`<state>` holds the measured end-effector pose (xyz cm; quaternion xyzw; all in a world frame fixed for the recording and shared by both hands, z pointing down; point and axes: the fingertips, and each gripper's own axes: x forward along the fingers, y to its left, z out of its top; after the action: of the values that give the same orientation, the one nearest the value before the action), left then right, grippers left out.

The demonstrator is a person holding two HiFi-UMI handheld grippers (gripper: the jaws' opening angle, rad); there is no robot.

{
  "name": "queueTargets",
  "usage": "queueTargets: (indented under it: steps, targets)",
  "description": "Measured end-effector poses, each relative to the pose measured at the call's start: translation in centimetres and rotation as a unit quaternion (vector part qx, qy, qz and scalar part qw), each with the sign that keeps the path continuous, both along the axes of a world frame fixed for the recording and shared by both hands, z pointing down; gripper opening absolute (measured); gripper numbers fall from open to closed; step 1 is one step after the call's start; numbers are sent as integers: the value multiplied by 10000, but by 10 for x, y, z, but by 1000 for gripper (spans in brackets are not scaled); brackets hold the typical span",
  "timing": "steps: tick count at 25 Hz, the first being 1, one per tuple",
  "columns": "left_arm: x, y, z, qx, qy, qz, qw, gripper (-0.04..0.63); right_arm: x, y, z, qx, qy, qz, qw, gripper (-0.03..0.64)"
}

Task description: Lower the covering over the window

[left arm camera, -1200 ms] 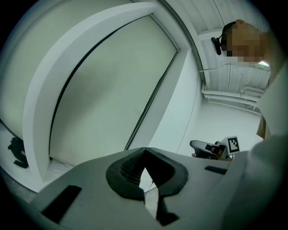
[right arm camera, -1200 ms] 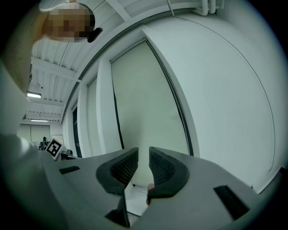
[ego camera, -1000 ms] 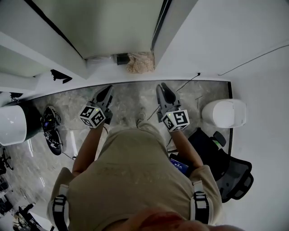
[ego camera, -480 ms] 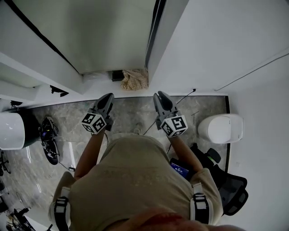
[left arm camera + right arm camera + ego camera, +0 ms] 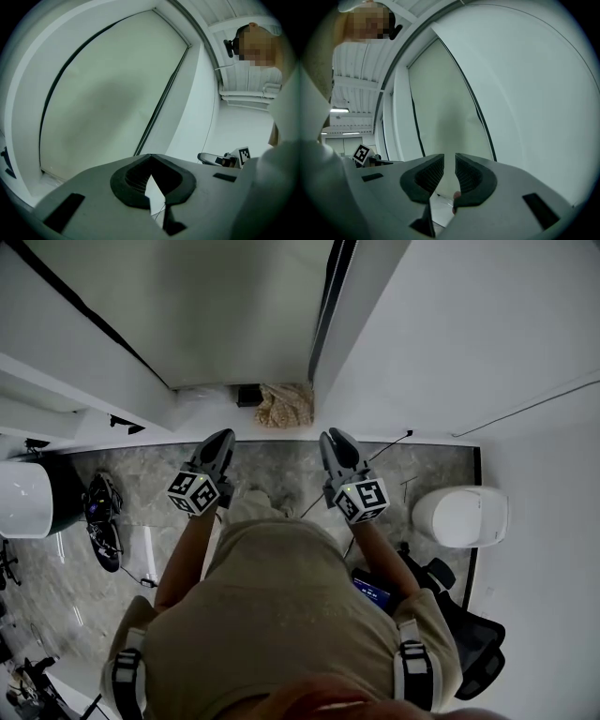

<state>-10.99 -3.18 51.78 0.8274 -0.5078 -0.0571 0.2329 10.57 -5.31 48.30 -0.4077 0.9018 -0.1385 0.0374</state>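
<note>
Two white rounded bins stand on the marble floor [image 5: 150, 474]. The left bin [image 5: 21, 500] is at the far left and the right bin [image 5: 459, 515] is by the right wall. I cannot see into either. One black office chair [image 5: 473, 638] sits near right. One crumpled tan bundle [image 5: 284, 404] lies at the foot of the window, just beside one small dark box [image 5: 248, 395]. The pale covering [image 5: 216, 306] hangs across the window straight ahead, down to the sill. Two grippers point towards it. The left gripper [image 5: 223, 435] has its jaws pressed together on nothing. The right gripper [image 5: 333, 435] shows a narrow gap with nothing in it.
</note>
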Motion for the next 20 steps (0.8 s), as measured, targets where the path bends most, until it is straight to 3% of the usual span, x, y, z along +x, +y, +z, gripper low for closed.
queueTargets:
  steps: [8,20]
  targets:
    - [-17,-34,-5,54,-63,98,9999,15,-18,-33,-5,18,-24,5,10000,60]
    - [-57,-109,-13,62,-37,672,9977,15,-64,-80,-16,78,99,480,9988,60]
